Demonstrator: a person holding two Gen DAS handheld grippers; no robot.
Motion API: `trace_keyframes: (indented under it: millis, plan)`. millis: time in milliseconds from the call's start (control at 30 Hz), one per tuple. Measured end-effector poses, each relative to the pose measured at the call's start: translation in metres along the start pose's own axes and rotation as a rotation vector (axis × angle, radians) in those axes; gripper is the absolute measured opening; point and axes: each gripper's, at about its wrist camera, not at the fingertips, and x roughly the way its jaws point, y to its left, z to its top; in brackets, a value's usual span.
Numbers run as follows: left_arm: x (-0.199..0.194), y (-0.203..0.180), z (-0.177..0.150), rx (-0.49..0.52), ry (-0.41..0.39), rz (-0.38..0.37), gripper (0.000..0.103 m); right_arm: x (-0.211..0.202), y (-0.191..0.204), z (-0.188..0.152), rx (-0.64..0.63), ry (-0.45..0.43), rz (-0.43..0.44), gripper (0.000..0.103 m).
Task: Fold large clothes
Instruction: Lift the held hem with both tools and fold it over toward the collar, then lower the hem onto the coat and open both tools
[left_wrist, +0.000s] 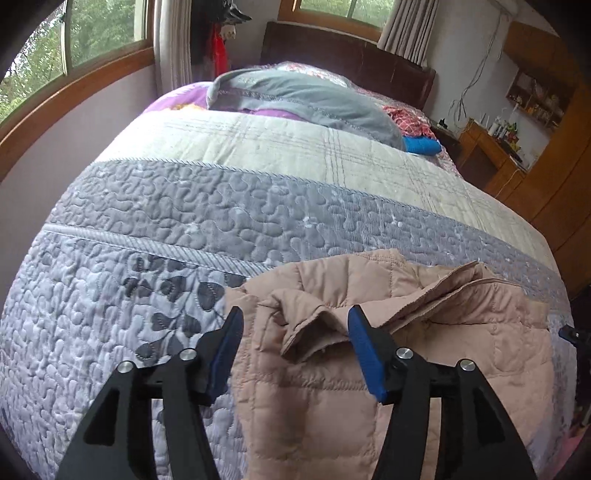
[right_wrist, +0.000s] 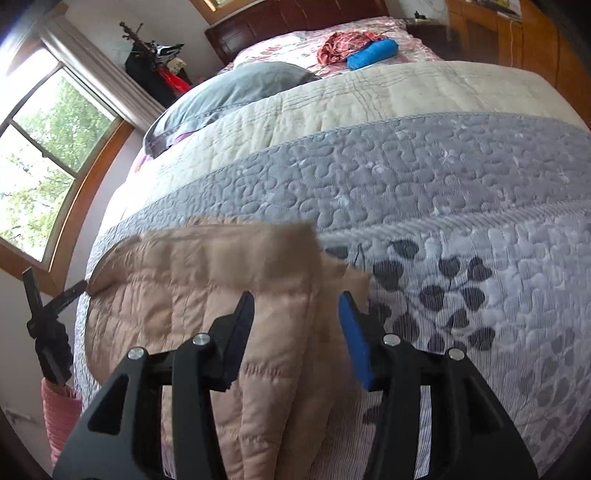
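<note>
On quilted bedspread (left_wrist: 155, 206), unlabelled beige jacket (left_wrist: 424, 369) lies.

Both wrist cameras look forward along their own fingers from low and close over the foot of the bed (left_wrist: 258, 206), facing its headboard (left_wrist: 354, 55), the left one from the window side, and they share the quilted jacket (left_wrist: 332, 369) and grey pillow (right_wrist: 236, 88).

Matt quilted-cloth jacket (left_wrist: 388, 369) lies on a textured stitched bedspread (left_wrist: 184, 221).
</note>
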Motion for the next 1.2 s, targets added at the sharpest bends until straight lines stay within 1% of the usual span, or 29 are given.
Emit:
trace_keyframes:
  millis: [100,200,267,300,333,367,400,433,467,500,533,600,700,767,867,933,1000,1100,1167,1200]
  plan:
    - [-0.011,0.007,-0.018,0.024,0.006,0.009,0.061,0.0,0.003,-0.025,-0.022,0.027,0.028,0.047]
    - [-0.015,0.009,-0.046,0.063,0.024,0.037,0.061,0.006,0.008,-0.052,-0.038,0.054,0.074,0.046]
    - [-0.016,0.008,-0.065,0.079,0.034,0.023,0.062,0.009,0.01,-0.064,-0.041,0.069,0.104,0.044]
    - [-0.017,0.006,-0.074,0.084,0.038,0.012,0.062,0.012,0.012,-0.07,-0.045,0.08,0.123,0.039]
    - [-0.016,0.002,-0.082,0.086,0.037,0.012,0.062,0.014,0.015,-0.075,-0.05,0.087,0.131,0.038]
    - [-0.017,0.001,-0.088,0.088,0.033,0.014,0.06,0.016,0.019,-0.079,-0.061,0.084,0.118,0.036]
    - [-0.017,-0.002,-0.094,0.086,0.028,0.013,0.051,0.017,0.022,-0.08,-0.075,0.078,0.103,0.029]
    - [-0.018,-0.005,-0.098,0.081,0.024,0.002,0.038,0.018,0.026,-0.082,-0.087,0.075,0.093,0.021]
    - [-0.018,-0.007,-0.1,0.075,0.019,0.006,0.034,0.018,0.03,-0.082,-0.089,0.073,0.091,0.016]
    - [-0.02,-0.011,-0.101,0.071,0.003,0.019,0.025,0.017,0.033,-0.081,-0.086,0.069,0.094,0.01]
    - [-0.022,-0.012,-0.1,0.072,-0.007,0.021,0.016,0.014,0.036,-0.08,-0.089,0.06,0.094,0.008]
    - [-0.033,-0.014,-0.096,0.041,-0.051,0.006,0.012,0.003,0.042,-0.074,-0.106,0.012,0.085,0.007]
    - [-0.046,-0.009,-0.088,0.007,-0.113,-0.022,0.012,-0.006,0.046,-0.065,-0.109,-0.035,0.086,0.007]
    - [-0.037,-0.005,-0.086,0.002,-0.09,-0.014,0.012,-0.001,0.045,-0.061,-0.102,-0.032,0.069,0.007]
    - [-0.005,0.005,-0.091,-0.001,-0.013,0.008,0.013,0.021,0.034,-0.063,-0.068,0.019,0.044,0.007]
    - [0.011,0.01,-0.096,0.008,0.003,-0.005,0.014,0.04,0.022,-0.068,-0.035,0.057,0.042,0.009]
    - [0.019,0.008,-0.097,0.032,0.004,0.0,0.015,0.052,0.017,-0.074,-0.032,0.064,0.05,0.01]
    - [0.023,0.006,-0.096,0.028,0.01,0.014,0.017,0.054,0.017,-0.08,-0.041,0.05,0.04,0.01]
    - [0.019,0.005,-0.094,0.012,0.024,0.018,0.018,0.048,0.021,-0.082,-0.051,0.041,0.005,0.014]
    - [0.014,0.006,-0.092,0.005,0.029,0.026,0.019,0.043,0.025,-0.083,-0.05,0.032,-0.02,0.02]
